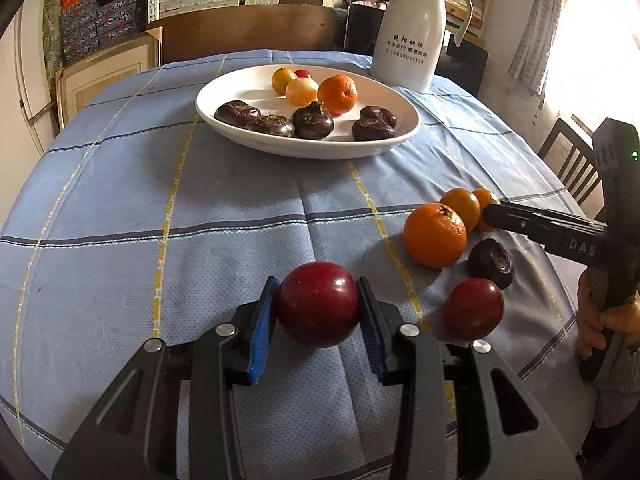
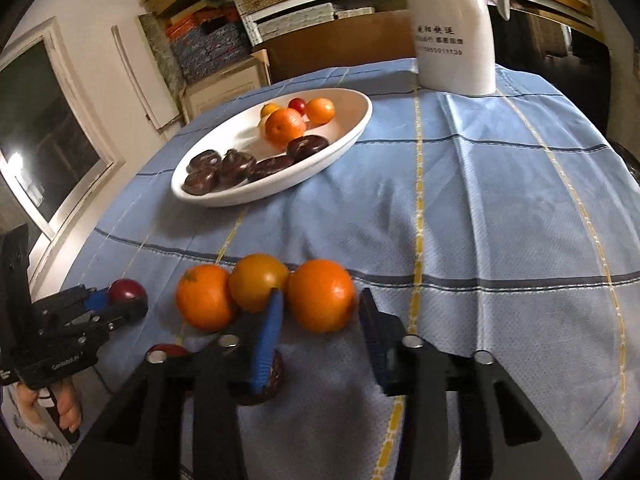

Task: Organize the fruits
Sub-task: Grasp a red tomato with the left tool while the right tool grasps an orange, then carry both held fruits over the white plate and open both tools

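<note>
My left gripper is shut on a dark red round fruit, held just above the blue checked cloth; it also shows in the right wrist view. My right gripper is open, its fingers either side of an orange fruit without touching it. Two more orange fruits lie to its left. A second red fruit and a dark brown fruit lie near them. The white oval plate holds several dark, orange and yellow fruits.
A white thermos jug stands behind the plate at the back right of the table. A wooden chair is at the right table edge. Shelves with boxes fill the background.
</note>
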`<state>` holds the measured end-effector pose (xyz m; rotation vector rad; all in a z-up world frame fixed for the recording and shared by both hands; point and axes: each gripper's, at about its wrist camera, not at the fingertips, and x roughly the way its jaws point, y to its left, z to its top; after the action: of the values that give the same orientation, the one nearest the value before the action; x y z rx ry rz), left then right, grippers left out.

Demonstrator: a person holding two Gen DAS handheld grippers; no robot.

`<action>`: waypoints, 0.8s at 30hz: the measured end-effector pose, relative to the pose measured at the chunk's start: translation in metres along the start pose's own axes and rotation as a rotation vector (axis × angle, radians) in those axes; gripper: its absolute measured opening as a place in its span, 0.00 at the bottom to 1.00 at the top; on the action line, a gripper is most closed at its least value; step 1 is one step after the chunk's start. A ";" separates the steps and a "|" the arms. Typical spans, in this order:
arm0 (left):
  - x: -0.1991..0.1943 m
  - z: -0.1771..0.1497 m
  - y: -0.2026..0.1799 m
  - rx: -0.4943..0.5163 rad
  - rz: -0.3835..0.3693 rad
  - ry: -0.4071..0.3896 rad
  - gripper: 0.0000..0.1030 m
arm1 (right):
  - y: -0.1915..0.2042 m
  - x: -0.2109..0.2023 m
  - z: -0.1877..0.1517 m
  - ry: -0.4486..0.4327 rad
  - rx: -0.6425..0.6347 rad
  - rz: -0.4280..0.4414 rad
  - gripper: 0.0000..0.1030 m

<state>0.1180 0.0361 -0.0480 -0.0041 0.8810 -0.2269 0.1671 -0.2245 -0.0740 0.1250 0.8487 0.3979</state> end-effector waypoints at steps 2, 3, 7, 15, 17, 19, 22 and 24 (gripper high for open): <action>0.003 0.000 -0.001 0.002 0.000 0.010 0.37 | -0.003 0.001 0.000 0.005 0.012 0.008 0.36; 0.004 0.000 0.000 0.001 -0.001 0.016 0.37 | -0.004 0.001 -0.001 0.009 0.013 0.011 0.36; 0.007 0.000 0.000 -0.003 -0.005 0.028 0.37 | -0.002 0.006 -0.001 0.025 0.010 0.025 0.34; 0.005 0.000 0.001 -0.010 -0.003 0.017 0.37 | -0.006 0.002 0.001 -0.003 0.038 0.061 0.33; 0.000 0.001 0.002 -0.016 0.006 -0.009 0.37 | -0.005 -0.001 0.001 -0.022 0.036 0.062 0.33; -0.005 0.003 0.002 -0.012 0.015 -0.030 0.37 | -0.004 -0.006 0.002 -0.047 0.037 0.065 0.33; -0.011 0.016 0.002 0.005 0.052 -0.058 0.37 | -0.004 -0.015 0.007 -0.087 0.041 0.077 0.33; -0.015 0.035 0.005 0.003 0.069 -0.081 0.37 | -0.002 -0.022 0.016 -0.113 0.043 0.094 0.33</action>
<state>0.1365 0.0406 -0.0148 0.0191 0.7986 -0.1627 0.1668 -0.2345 -0.0491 0.2264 0.7423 0.4569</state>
